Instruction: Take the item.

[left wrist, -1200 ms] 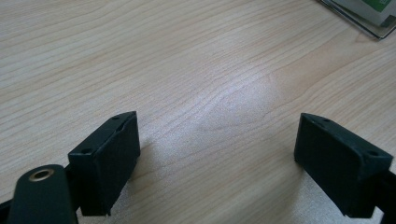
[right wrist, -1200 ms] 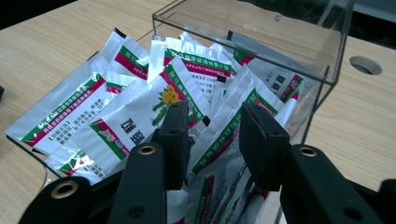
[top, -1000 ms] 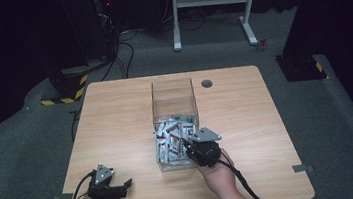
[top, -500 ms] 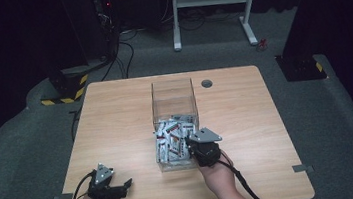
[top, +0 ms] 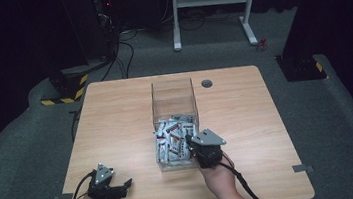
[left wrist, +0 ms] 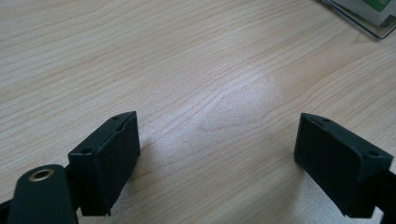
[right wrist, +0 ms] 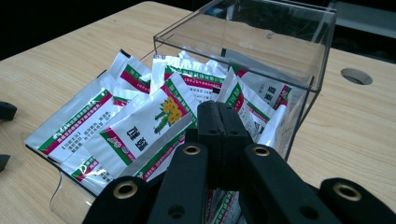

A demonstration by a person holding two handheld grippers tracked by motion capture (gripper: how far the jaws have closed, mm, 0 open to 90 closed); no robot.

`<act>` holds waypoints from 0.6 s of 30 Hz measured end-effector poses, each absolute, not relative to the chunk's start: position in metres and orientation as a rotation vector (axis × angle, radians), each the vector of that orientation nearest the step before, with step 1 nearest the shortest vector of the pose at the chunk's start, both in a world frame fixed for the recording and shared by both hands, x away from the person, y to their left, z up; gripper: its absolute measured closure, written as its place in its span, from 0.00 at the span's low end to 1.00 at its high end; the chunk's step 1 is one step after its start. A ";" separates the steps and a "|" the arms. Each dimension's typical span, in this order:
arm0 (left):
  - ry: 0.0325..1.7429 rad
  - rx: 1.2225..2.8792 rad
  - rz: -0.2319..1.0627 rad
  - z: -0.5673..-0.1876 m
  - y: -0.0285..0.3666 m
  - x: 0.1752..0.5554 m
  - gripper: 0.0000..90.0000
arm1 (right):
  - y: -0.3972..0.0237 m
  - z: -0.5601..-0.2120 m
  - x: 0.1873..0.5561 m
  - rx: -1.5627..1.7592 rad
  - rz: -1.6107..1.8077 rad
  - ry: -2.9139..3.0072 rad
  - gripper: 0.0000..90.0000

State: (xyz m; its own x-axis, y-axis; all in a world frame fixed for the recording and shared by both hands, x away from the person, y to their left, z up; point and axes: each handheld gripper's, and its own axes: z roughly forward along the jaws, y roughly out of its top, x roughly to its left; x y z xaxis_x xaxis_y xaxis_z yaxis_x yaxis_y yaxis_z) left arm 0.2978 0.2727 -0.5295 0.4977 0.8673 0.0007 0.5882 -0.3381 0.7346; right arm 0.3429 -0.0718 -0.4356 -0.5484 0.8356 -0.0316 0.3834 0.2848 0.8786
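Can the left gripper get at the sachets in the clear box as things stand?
Probably yes. The left gripper sits open on bare table, with nothing between it and the clear box. The sachets lie exposed, though the right gripper crowds the box's near end.

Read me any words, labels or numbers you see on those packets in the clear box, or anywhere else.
Packet with yellow flowers: two large Chinese characters, too blurred to read with certainty.
Small print on the other packets: too small to read.
Clear box, table, right gripper: no text.
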 end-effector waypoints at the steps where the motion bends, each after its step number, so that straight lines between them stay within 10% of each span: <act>1: 1.190 2.057 0.522 -0.530 0.273 0.298 0.16 | -0.072 -0.435 0.342 1.090 1.207 2.060 1.00; 18: 1.191 2.056 0.523 -0.530 0.273 0.298 0.16 | -0.077 -0.427 0.333 1.075 1.274 1.992 1.00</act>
